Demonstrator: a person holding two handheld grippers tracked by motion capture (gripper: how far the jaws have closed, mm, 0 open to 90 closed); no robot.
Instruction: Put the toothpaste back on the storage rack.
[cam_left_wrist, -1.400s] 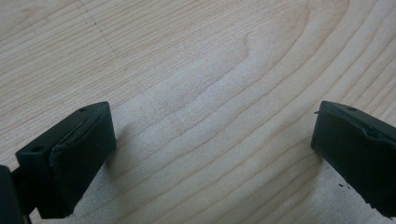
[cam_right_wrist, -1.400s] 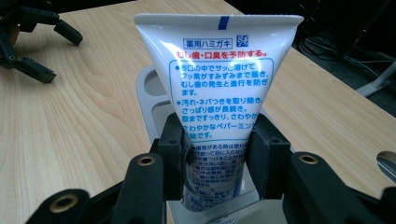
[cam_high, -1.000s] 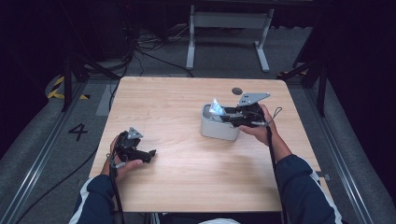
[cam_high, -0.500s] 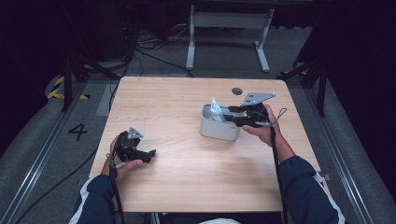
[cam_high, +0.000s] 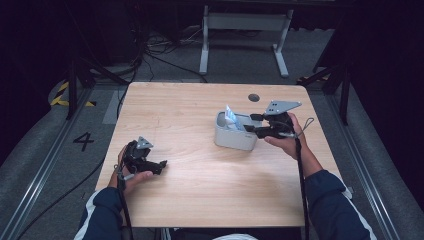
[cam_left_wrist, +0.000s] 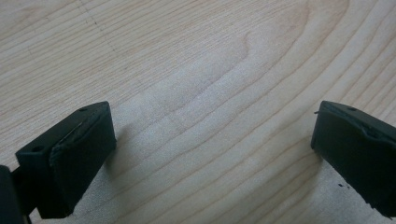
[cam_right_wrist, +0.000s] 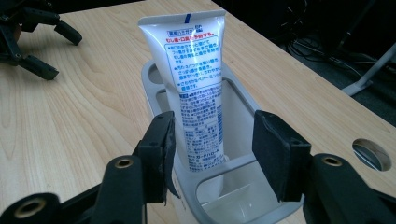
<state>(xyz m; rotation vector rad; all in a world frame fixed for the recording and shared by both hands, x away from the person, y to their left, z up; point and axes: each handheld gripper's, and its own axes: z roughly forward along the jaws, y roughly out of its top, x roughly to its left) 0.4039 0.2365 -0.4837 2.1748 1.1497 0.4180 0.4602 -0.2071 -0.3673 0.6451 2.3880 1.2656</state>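
Straddling the tube (cam_right_wrist: 196, 88) in the holder (cam_right_wrist: 243, 205), we keep right gripper (cam_right_wrist: 212, 149) spread, centred before pinching; left gripper (cam_left_wrist: 210, 154) spread, idle.

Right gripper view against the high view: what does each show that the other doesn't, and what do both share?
Right gripper view alone: the print on the tube, and its jaws standing apart on either side of the tube with gaps, so the right gripper is open.

High view alone: the person's forearms, the floor with cables and a metal stand.

Both: the tube upright in the grey holder, the table hole, the wooden table and the left gripper.
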